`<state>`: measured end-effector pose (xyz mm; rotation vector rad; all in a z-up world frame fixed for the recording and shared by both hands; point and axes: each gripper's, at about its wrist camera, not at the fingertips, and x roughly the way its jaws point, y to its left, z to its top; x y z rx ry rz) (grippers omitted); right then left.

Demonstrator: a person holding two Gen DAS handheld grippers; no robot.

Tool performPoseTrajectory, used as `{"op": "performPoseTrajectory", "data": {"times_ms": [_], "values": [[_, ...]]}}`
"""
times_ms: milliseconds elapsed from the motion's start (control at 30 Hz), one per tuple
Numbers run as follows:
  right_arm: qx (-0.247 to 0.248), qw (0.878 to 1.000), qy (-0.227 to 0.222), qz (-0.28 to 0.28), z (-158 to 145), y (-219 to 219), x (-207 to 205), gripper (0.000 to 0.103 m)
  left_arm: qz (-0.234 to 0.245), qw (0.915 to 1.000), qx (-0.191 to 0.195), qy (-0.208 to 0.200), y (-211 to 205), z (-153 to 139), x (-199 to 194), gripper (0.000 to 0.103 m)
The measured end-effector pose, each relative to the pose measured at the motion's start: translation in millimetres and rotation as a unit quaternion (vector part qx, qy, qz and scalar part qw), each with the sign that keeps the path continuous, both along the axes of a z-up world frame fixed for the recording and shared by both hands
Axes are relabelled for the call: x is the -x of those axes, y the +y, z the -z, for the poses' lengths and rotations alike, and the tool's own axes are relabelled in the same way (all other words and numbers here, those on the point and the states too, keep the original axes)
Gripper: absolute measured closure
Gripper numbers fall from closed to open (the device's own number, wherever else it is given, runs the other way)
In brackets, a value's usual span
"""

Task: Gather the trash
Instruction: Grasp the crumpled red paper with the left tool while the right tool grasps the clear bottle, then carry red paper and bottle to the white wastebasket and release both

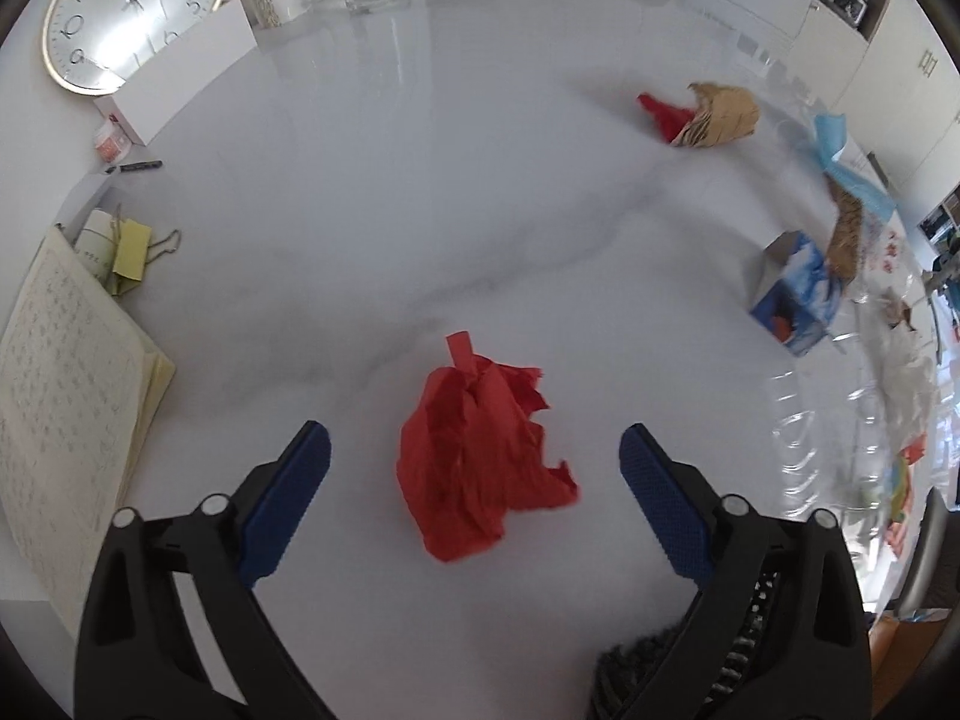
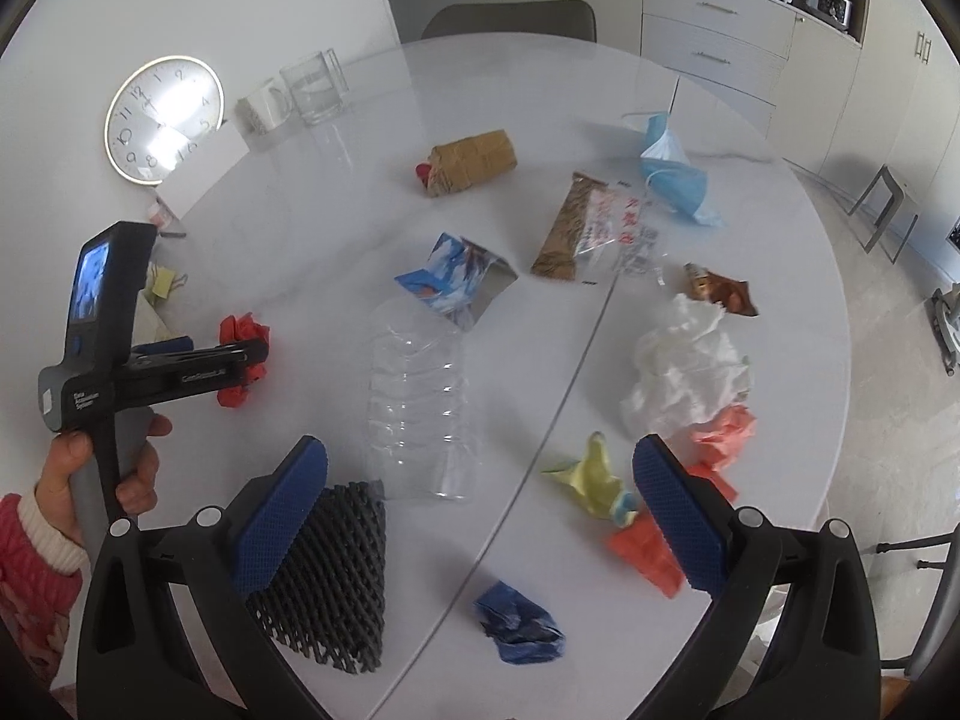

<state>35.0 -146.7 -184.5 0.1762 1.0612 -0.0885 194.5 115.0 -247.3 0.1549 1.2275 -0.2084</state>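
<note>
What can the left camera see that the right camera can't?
Only the left wrist view shows the open notebook and all of the yellow clip, with the left gripper open around the red paper ball.

Only the right wrist view shows the black net, white tissue, blue paper ball, a hand, and the open right gripper.

Both see the clock, the clear bottle and the blue mask.
</note>
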Motion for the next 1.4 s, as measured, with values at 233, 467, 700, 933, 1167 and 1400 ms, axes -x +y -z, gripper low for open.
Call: {"op": "performPoseTrajectory", "data": {"times_ms": [233,467,700,933,1167,1400], "values": [[-0.008,0.999,0.035,0.012,30,16,-35,0.002,0.013,0.9994,-0.005,0.032,3,18,-12,0.058],[0.007,0.997,0.074,0.014,66,33,-73,0.002,0.025,0.9996,0.004,0.011,4,7,-19,0.069],[0.02,0.994,0.106,0.008,82,40,-88,0.021,0.031,0.9995,0.008,-0.002,6,1,-12,0.07],[-0.001,0.995,0.103,0.015,77,34,-86,0.041,0.025,0.9992,0.03,-0.007,19,-7,-12,0.071],[-0.015,0.997,0.059,0.037,42,12,-73,0.041,0.022,0.9987,0.038,-0.026,25,-30,-9,0.071],[-0.023,0.997,-0.007,0.072,-13,-24,-35,0.041,0.064,0.9945,0.04,-0.072,-8,-83,12,0.071]]}}
